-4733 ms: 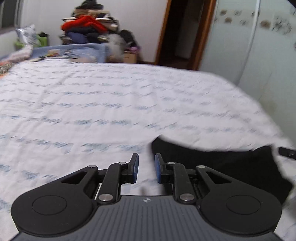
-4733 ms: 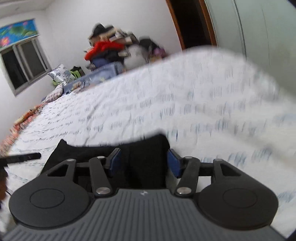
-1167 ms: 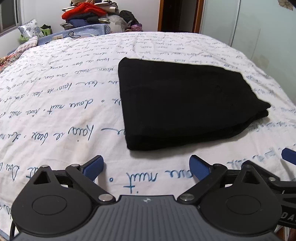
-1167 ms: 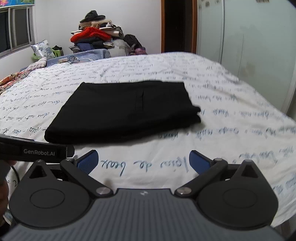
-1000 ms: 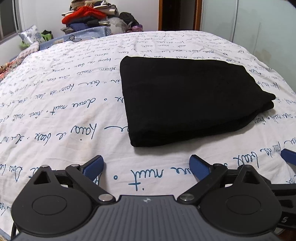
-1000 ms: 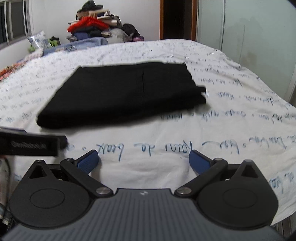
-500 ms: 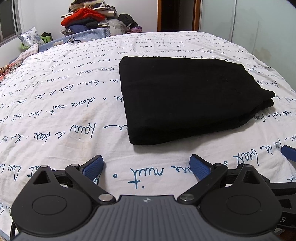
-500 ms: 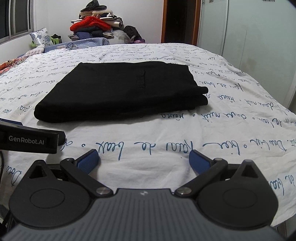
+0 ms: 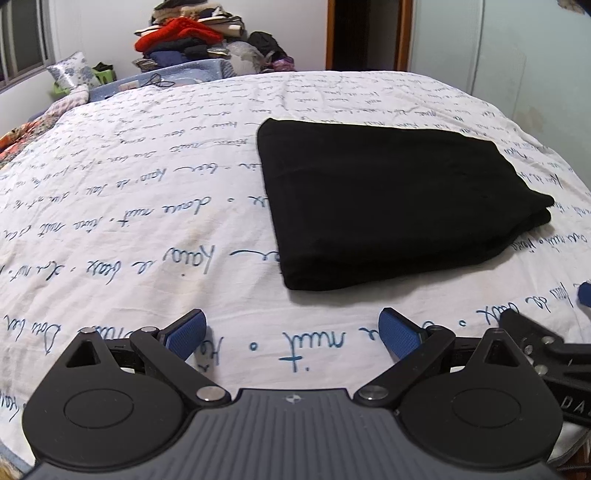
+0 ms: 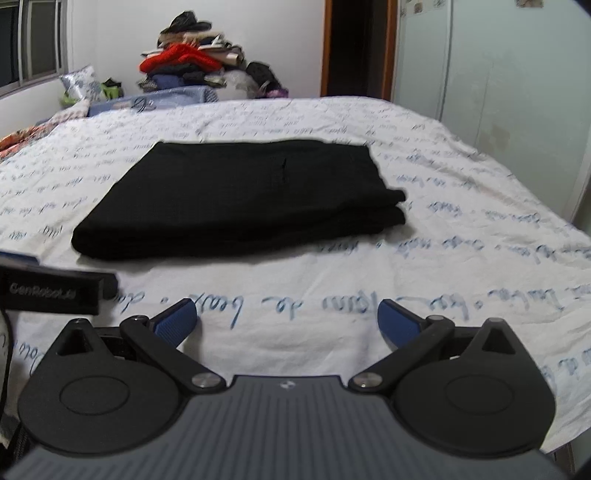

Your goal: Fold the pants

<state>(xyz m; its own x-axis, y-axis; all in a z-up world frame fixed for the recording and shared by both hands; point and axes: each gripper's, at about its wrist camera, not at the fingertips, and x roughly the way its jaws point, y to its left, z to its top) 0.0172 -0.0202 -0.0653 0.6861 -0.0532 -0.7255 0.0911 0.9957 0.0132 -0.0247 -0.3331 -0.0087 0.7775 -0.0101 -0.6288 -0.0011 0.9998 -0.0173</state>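
Note:
The black pants [image 9: 388, 199] lie folded in a flat rectangular stack on the white bed sheet [image 9: 147, 206] with blue handwriting. They also show in the right wrist view [image 10: 240, 199]. My left gripper [image 9: 293, 334] is open and empty, held back from the stack's near edge. My right gripper [image 10: 286, 323] is open and empty, also short of the stack. The left gripper's body [image 10: 48, 291] shows at the left of the right wrist view.
A pile of clothes [image 9: 184, 37] sits beyond the bed's far end, next to a patterned pillow [image 9: 70, 72]. A dark doorway [image 9: 365, 35] and pale wardrobe doors [image 10: 498, 85] stand at the right. The bed's right edge drops off near the wardrobe.
4.7 s ago both grippers were down at the pants, the left one narrowly closed. Now both are wide open, pulled back, and the pants lie folded. Little has moved in the last second.

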